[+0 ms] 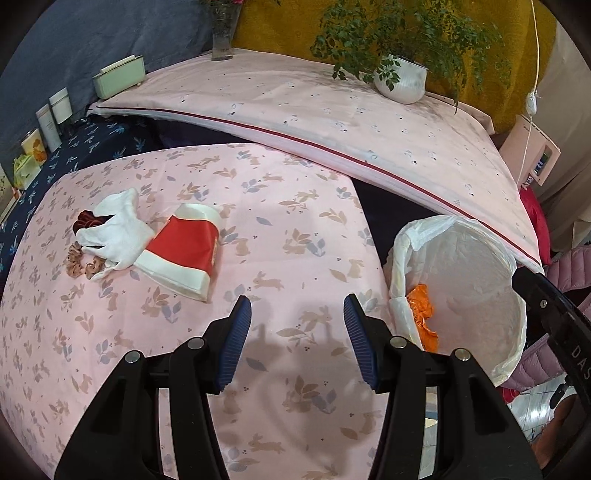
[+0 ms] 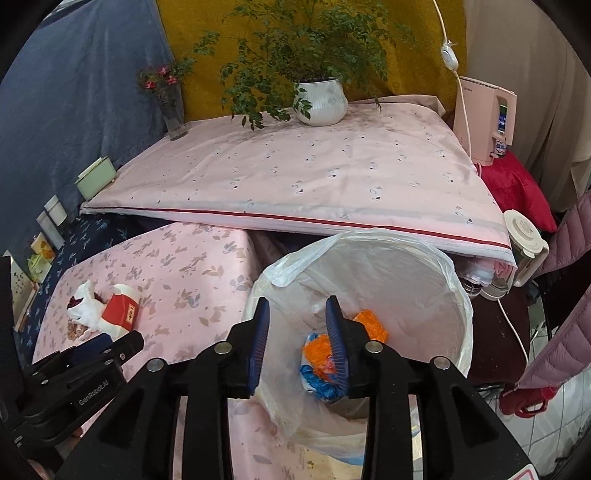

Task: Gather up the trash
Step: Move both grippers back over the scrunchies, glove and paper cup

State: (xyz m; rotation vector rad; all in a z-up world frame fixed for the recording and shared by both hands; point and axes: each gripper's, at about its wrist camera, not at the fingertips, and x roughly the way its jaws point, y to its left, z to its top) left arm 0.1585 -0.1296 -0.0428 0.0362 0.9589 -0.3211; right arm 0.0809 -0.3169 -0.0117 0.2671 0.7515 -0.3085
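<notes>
Right hand-held gripper [image 2: 297,325] hangs directly over the mouth of the lined trash bin [image 2: 458,291], blue pads parted to a moderate gap with nothing between them. Straight below, at the bottom of the bin, lies the trash: a crumpled blue-and-white wrapper [image 2: 317,382] touching an orange wrapper [image 2: 317,350], with another orange piece [image 2: 371,323] just beyond the right finger.

Left hand-held gripper [image 1: 297,321] sits over the pink rabbit-print worktop [image 1: 295,229], jaws standing about half open and empty, only cloth beneath them. The bin is just to its right, off the worktop's edge, orange trash showing inside.

Further out, ahead and to the left of the left hand-held gripper and well apart from it, a red-and-cream paper bag [image 1: 181,247] lies flat on the worktop. A white cloth [image 1: 118,229] overlaps its left end, and hair scrunchies [image 1: 79,258] peek from under the cloth.

Beyond that, a higher pink-covered surface [image 1: 295,107] carries a potted plant [image 1: 400,79], a glass vase [image 1: 221,33] and a pale green box [image 1: 118,75].
</notes>
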